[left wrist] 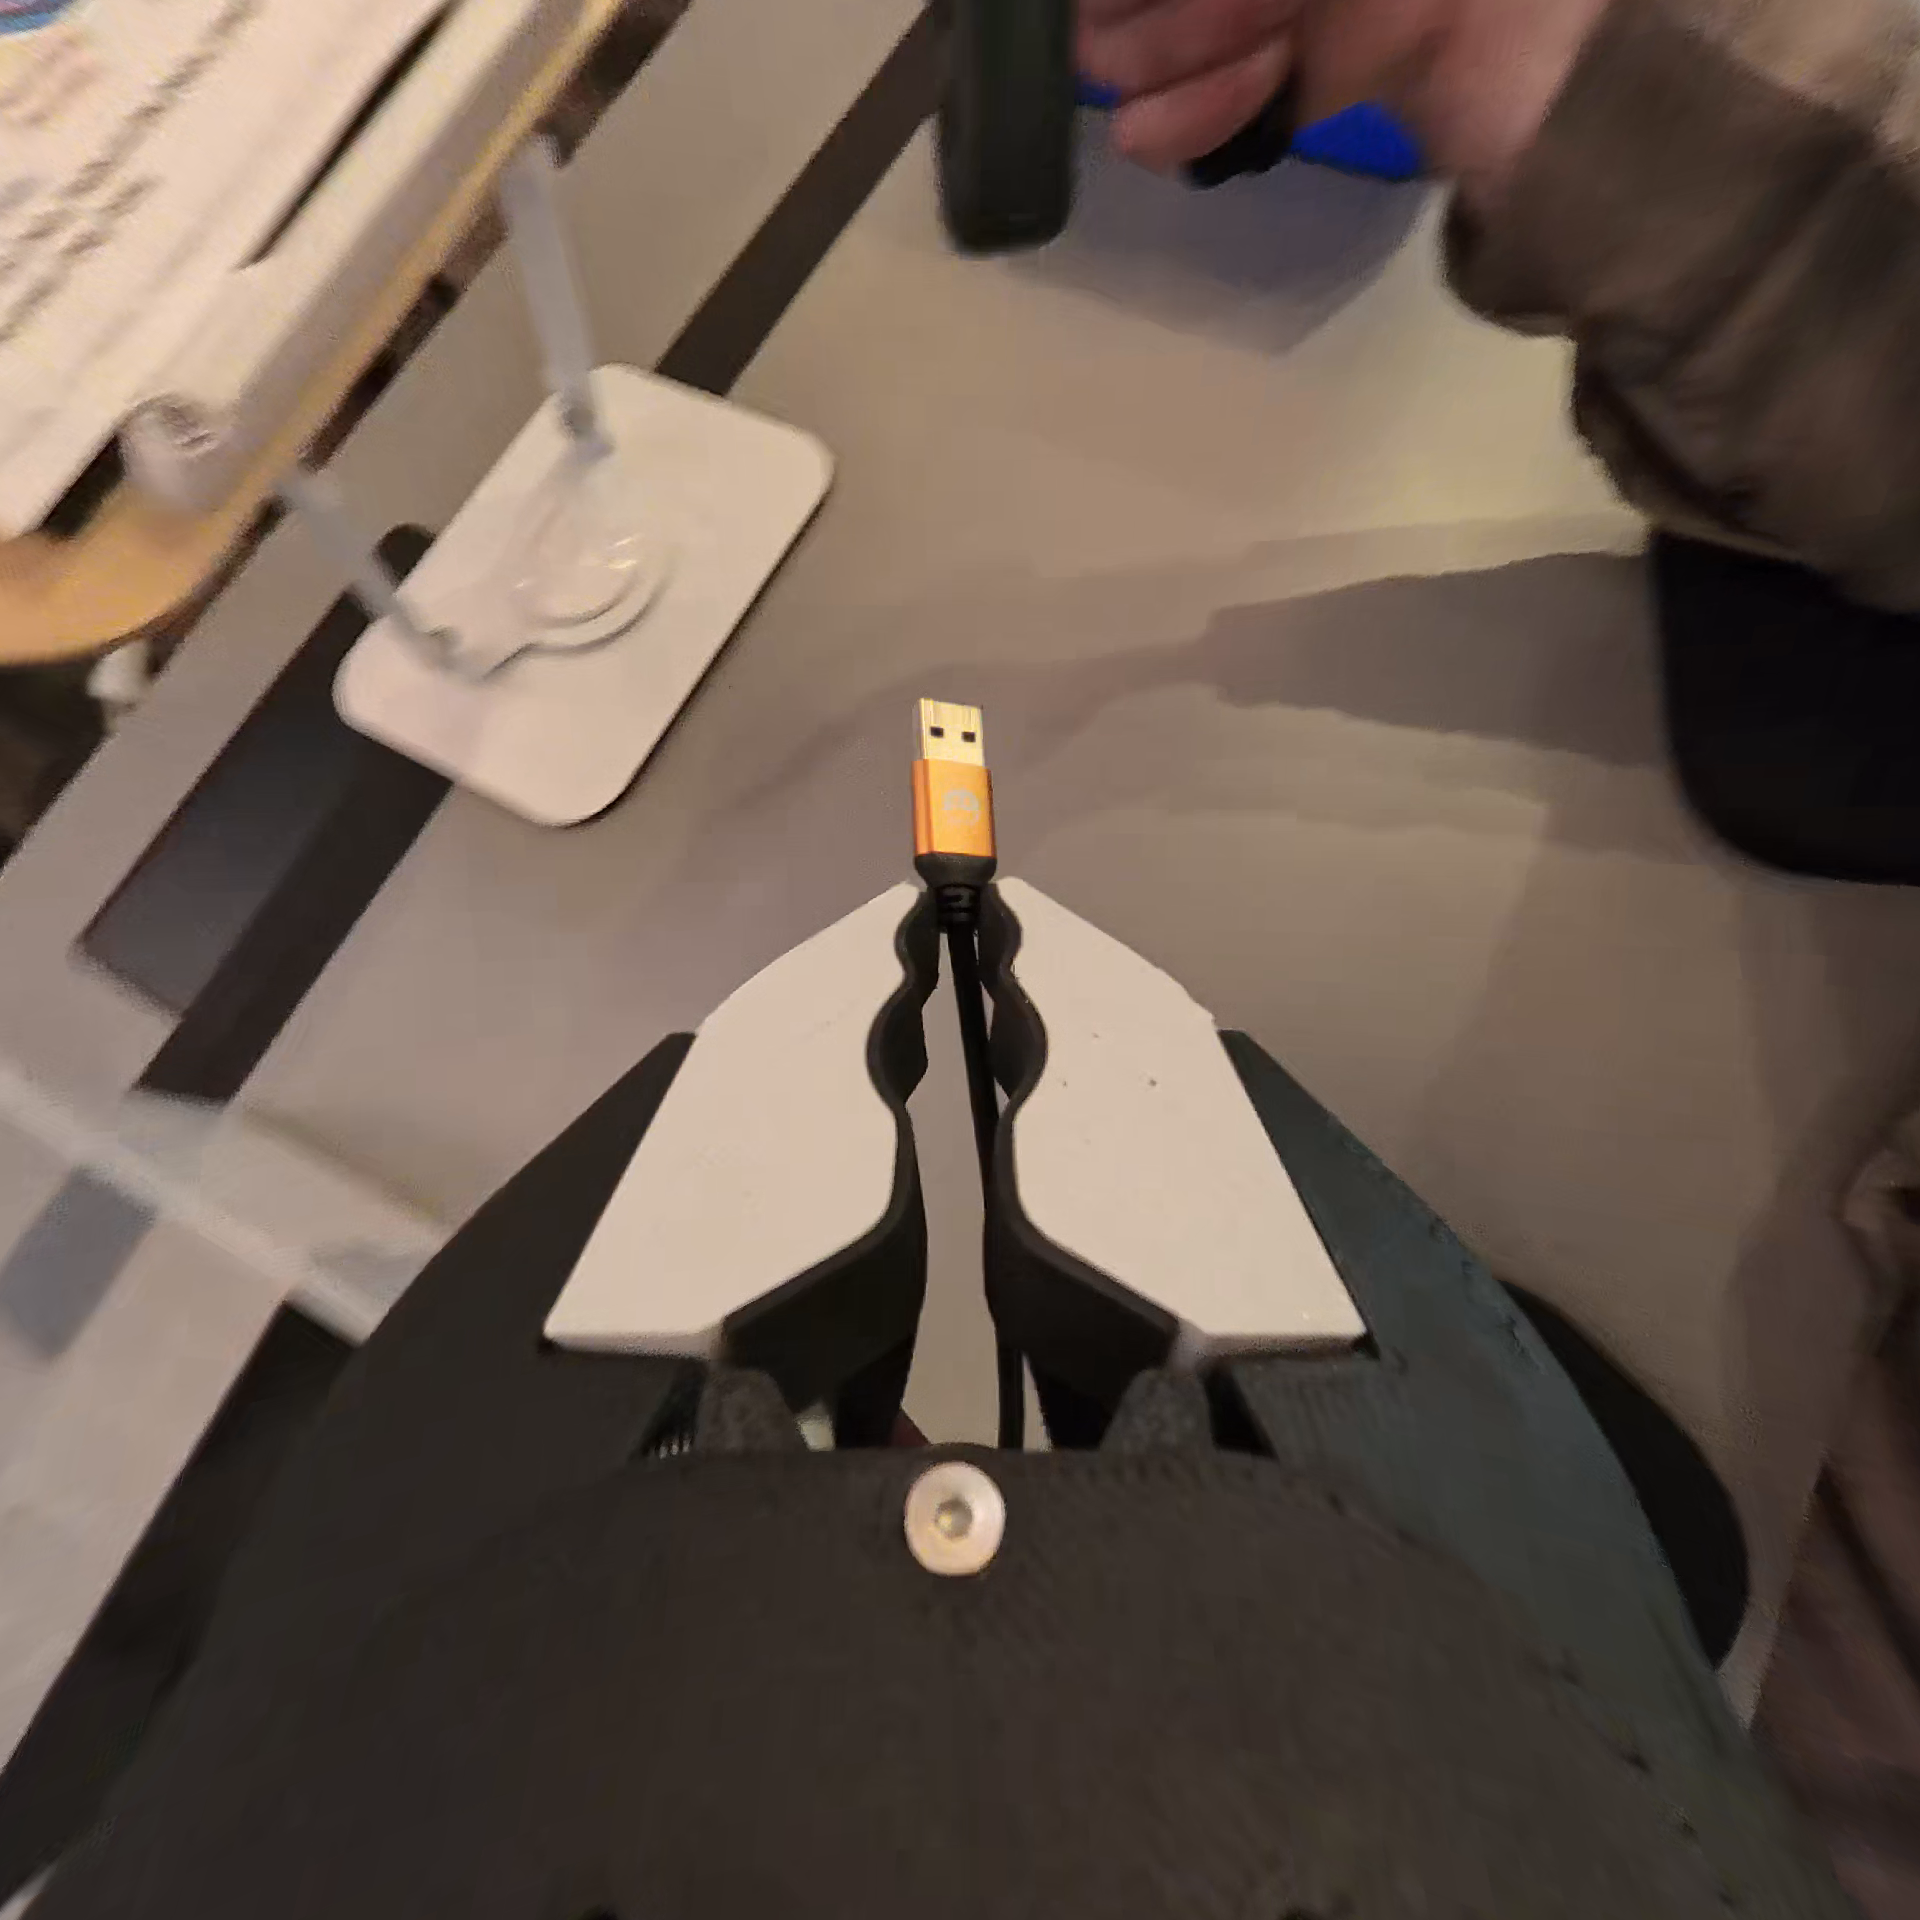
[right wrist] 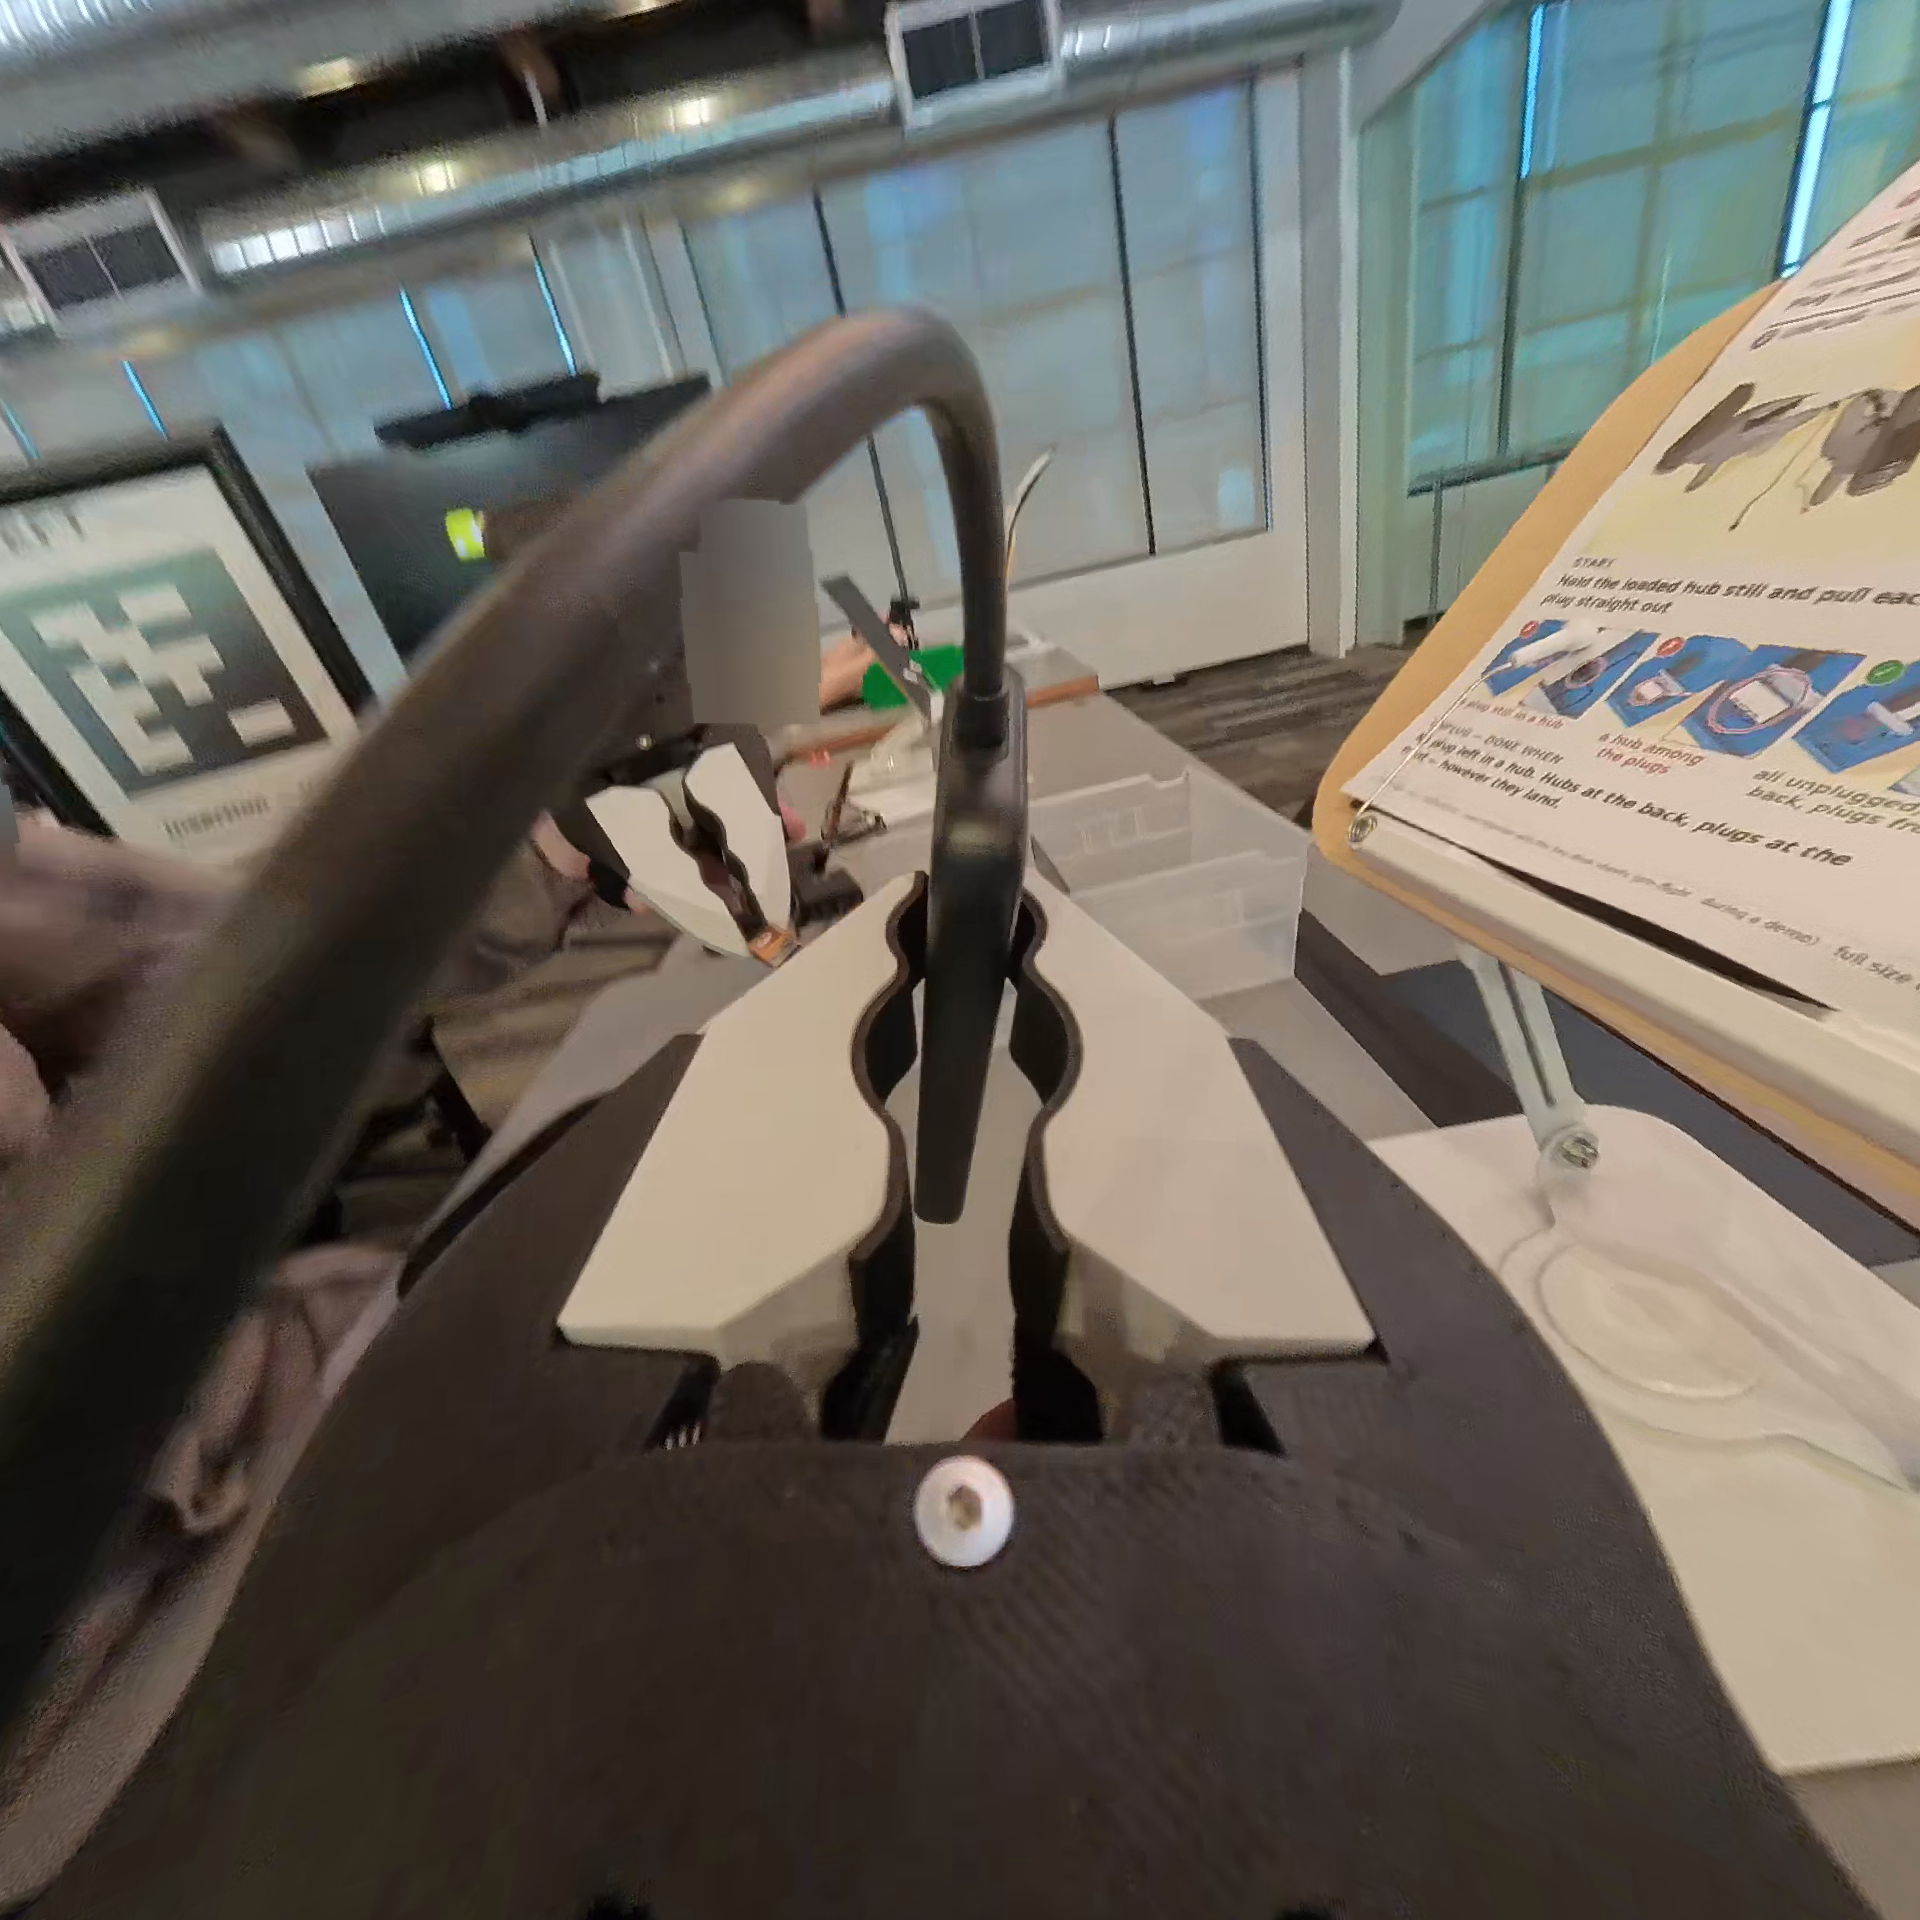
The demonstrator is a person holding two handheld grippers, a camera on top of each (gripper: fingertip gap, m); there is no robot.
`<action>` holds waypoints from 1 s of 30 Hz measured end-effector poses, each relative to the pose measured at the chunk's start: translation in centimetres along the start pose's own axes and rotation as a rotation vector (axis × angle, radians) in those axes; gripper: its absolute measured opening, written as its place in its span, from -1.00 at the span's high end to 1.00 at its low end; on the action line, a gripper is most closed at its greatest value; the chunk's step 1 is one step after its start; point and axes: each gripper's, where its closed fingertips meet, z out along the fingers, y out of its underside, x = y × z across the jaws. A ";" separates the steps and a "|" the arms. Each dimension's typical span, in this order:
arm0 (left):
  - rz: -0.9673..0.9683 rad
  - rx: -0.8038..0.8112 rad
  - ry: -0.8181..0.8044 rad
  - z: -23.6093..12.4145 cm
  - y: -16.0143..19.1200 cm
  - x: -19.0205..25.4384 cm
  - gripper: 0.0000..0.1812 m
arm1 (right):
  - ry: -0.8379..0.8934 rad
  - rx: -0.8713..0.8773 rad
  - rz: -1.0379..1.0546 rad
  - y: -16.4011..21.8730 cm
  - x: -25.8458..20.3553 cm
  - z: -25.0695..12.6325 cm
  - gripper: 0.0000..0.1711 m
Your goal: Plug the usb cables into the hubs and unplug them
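Left gripper (left wrist: 954, 896) is clamped on the black cable just behind the orange USB plug (left wrist: 950, 795), which points forward over the bench (left wrist: 1143, 540), presumably ready for insertion. Right gripper (right wrist: 964, 925) is closed on the black hub (right wrist: 971, 883), held on edge. Only the right wrist view shows both tools well apart.

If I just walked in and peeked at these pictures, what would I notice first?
The shiny orange USB plug pops out first: it sticks out of the left gripper, which is pinched on its black cable, above the grey table. Next, the black hub stands upright, clamped in the right gripper, with its thick cable looping overhead. A tilted instruction sheet sits to the right.
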 end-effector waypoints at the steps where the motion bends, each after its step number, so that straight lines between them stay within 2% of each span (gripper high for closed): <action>1: -0.001 0.009 0.042 1.2 -0.6 0.9 0.92 | -0.003 -0.032 -0.027 0.4 -0.2 -0.1 0.88; 7: 0.030 0.056 0.149 6.3 -4.0 2.4 0.92 | 0.000 -0.187 -0.163 2.3 -1.1 -2.0 0.88; 11: 0.027 0.038 0.235 9.6 -4.6 2.2 0.92 | 0.005 -0.339 -0.167 5.1 -0.9 -3.6 0.89; 15: 0.035 -0.011 0.310 13.0 -3.8 2.0 0.92 | 0.016 -0.531 -0.120 9.0 -0.3 -5.3 0.88; 18: 0.009 -0.013 0.351 14.7 -2.9 1.6 0.92 | -0.012 -0.588 -0.072 10.8 -0.3 -6.0 0.88; 26: 0.018 -0.025 0.418 17.0 0.2 0.9 0.92 | -0.048 -0.728 -0.069 12.9 -1.0 -5.2 0.88; 30: -0.001 0.006 0.432 16.9 0.3 0.3 0.92 | -0.052 -0.810 -0.114 13.2 -1.9 -4.3 0.88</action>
